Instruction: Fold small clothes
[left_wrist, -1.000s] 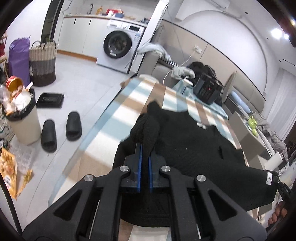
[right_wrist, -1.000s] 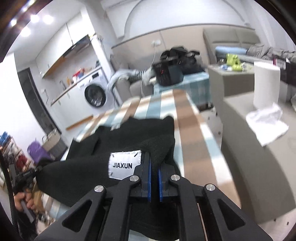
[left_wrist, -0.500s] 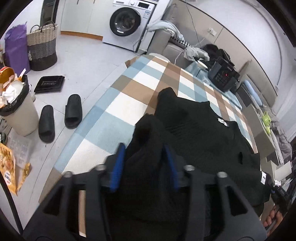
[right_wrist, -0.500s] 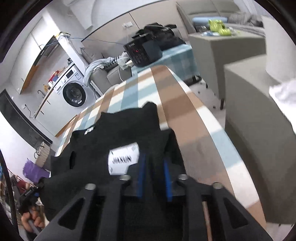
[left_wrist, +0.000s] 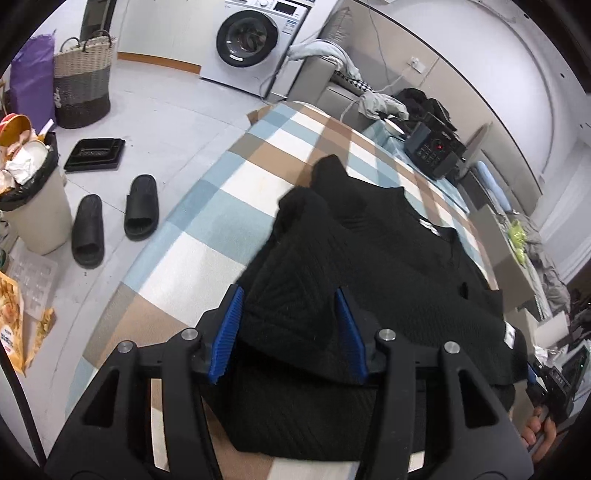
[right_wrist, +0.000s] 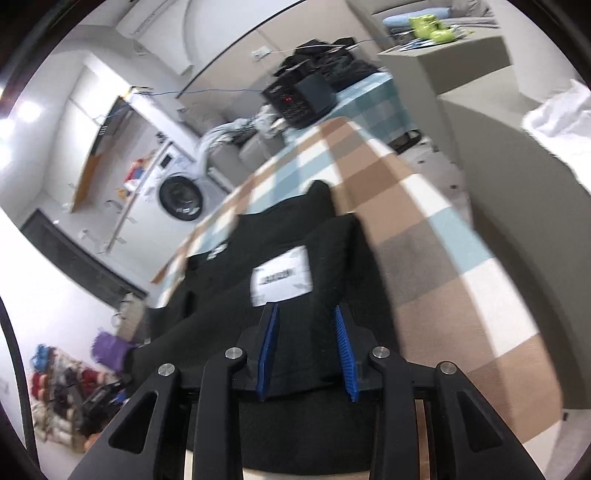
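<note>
I see a big table with a blue, brown and white checked cloth (left_wrist: 207, 221). The black knitted sweater (left_wrist: 388, 266) lies on it, folded over. My left gripper (left_wrist: 288, 328) is spread partway, sweater between its blue pads, not squeezed. My right gripper (right_wrist: 306, 350) is opening, its pads loose around the sweater's edge by the white label (right_wrist: 282, 277).

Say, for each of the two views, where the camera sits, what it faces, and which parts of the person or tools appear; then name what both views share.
Left wrist: sits on the left tool, looking down its open blue pads at the black garment on the checked cloth; fingers of the person's other hand show at lower right.
Right wrist: sits on the right tool, jaws opening, facing the garment's white label.
Shared: garment, checked cloth, washing machine, black device.
</note>
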